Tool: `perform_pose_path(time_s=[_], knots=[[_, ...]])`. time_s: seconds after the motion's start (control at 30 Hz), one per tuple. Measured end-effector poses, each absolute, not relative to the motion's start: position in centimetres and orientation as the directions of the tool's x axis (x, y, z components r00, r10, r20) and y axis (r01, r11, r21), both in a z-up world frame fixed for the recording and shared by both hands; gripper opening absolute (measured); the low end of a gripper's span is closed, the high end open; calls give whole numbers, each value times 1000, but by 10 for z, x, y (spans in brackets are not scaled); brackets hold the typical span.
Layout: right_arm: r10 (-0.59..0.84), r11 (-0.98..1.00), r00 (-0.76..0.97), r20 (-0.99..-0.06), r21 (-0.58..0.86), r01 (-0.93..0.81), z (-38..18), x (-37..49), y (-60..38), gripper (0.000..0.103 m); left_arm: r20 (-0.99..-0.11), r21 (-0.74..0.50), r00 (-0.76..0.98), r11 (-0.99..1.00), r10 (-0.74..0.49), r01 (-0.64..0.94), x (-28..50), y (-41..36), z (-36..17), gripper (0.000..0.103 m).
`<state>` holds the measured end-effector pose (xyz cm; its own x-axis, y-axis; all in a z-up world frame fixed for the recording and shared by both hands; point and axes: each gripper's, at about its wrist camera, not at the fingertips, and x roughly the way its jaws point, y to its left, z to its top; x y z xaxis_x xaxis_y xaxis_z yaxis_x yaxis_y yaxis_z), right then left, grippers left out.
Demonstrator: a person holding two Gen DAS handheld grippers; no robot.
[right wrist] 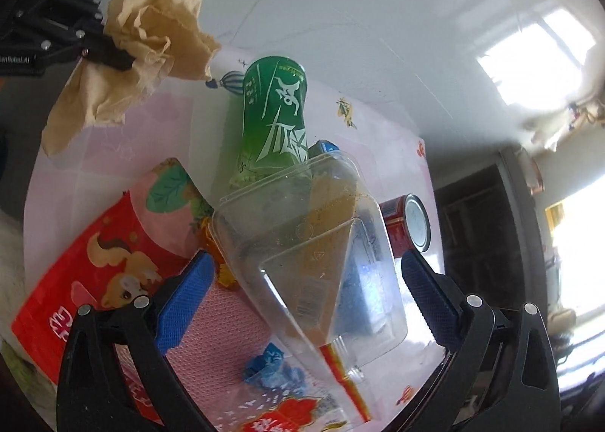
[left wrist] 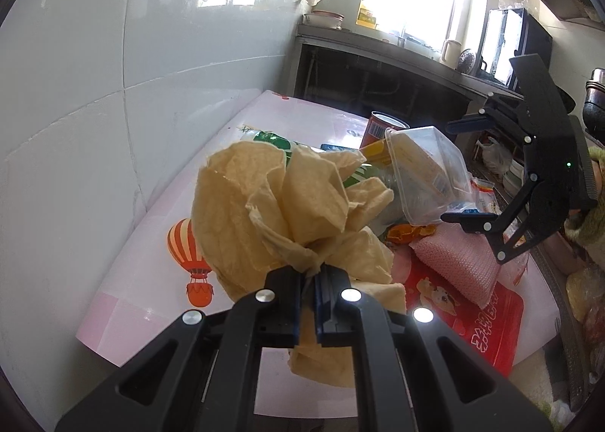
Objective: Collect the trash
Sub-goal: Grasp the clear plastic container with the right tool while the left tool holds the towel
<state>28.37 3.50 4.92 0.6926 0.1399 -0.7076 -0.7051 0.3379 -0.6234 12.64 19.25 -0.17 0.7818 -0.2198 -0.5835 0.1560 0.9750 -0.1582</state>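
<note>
Right hand-held gripper (right wrist: 306,303), jaws spread wide, is straddling the clear tub (right wrist: 302,254), lying lengthwise straight ahead; left hand-held gripper (left wrist: 310,281) is clenching paper (left wrist: 272,205).

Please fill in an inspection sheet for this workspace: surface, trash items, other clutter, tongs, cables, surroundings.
Surface: table with a pink cover printed with hot-air balloons, set against a white wall.
Job's things: crumpled paper held up in the air; clear plastic box lying tilted on the pile; green can upright behind it; red can on its side.
Clutter: red bag, pink cloth, blue scrap.
Grippers: left tongs shut on the crumpled paper; right tongs open, one finger on each side of the plastic box, pads not pressing on it.
Cables: nothing seen.
Surroundings: bright windows, dark counter with dishes.
</note>
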Motion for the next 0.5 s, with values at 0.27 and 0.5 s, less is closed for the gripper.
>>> perform_pose_path(time_s=[0.27, 0.5], knots=[[117, 222, 635, -763, -603, -766, 37, 299, 41, 95, -596, -140, 772, 975, -222, 172, 133, 187, -7, 5], [137, 171, 672, -728, -651, -740, 29, 287, 43, 93, -599, -121, 772, 977, -214, 177, 133, 183, -7, 5]])
